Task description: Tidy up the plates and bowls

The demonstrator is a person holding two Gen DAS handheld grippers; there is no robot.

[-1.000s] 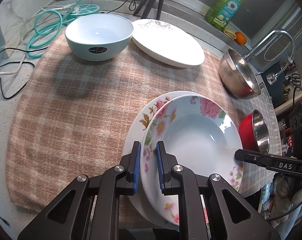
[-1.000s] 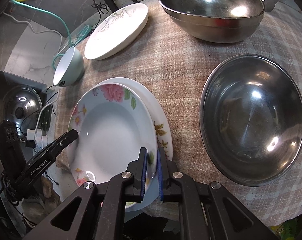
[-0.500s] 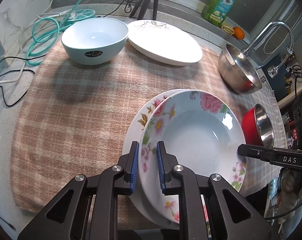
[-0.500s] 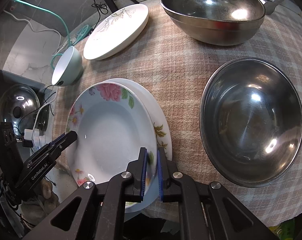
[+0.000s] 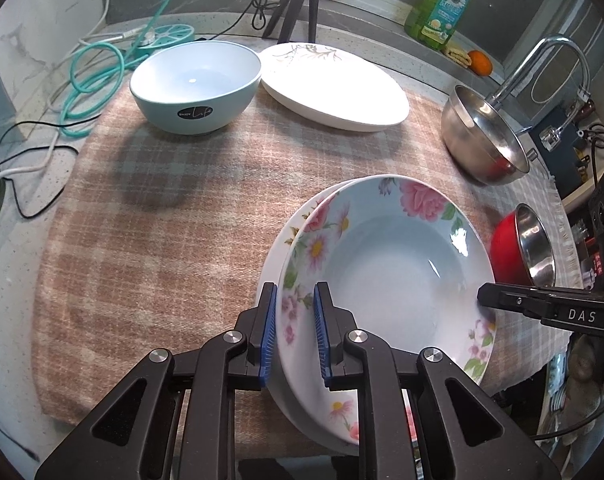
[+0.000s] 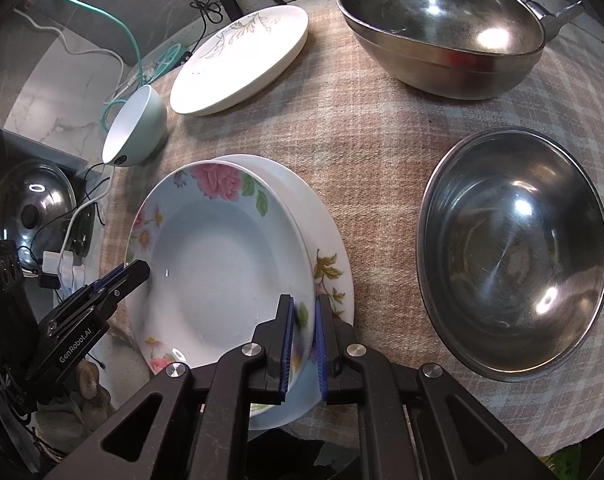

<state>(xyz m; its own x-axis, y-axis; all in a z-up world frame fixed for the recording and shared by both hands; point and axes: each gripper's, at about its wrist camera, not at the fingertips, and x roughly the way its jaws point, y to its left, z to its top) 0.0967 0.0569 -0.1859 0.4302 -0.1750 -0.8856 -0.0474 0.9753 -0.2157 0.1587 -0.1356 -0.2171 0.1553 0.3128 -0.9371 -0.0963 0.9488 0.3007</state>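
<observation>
A deep floral plate [image 5: 394, 268] sits slightly off-centre on a white plate with a flower sprig [image 6: 326, 248] on the checked cloth. My left gripper [image 5: 296, 308] is shut on the floral plate's left rim. My right gripper [image 6: 303, 316] is shut on its opposite rim [image 6: 302, 312]. Each gripper shows in the other's view, the right one [image 5: 550, 308] and the left one [image 6: 102, 292]. A pale blue bowl [image 5: 196, 84] and a white oval plate [image 5: 334, 84] sit at the back.
Two steel bowls [image 6: 514, 248] [image 6: 442, 28] stand on the right of the cloth; one shows red outside [image 5: 510, 246]. A faucet [image 5: 542, 64], a soap bottle [image 5: 442, 4], cables [image 5: 94, 72] and a pot lid [image 6: 34, 208] surround the cloth.
Both grippers keep their hold on the floral plate. It has shifted further over the white plate beneath, covering more of it. The other dishes have not moved.
</observation>
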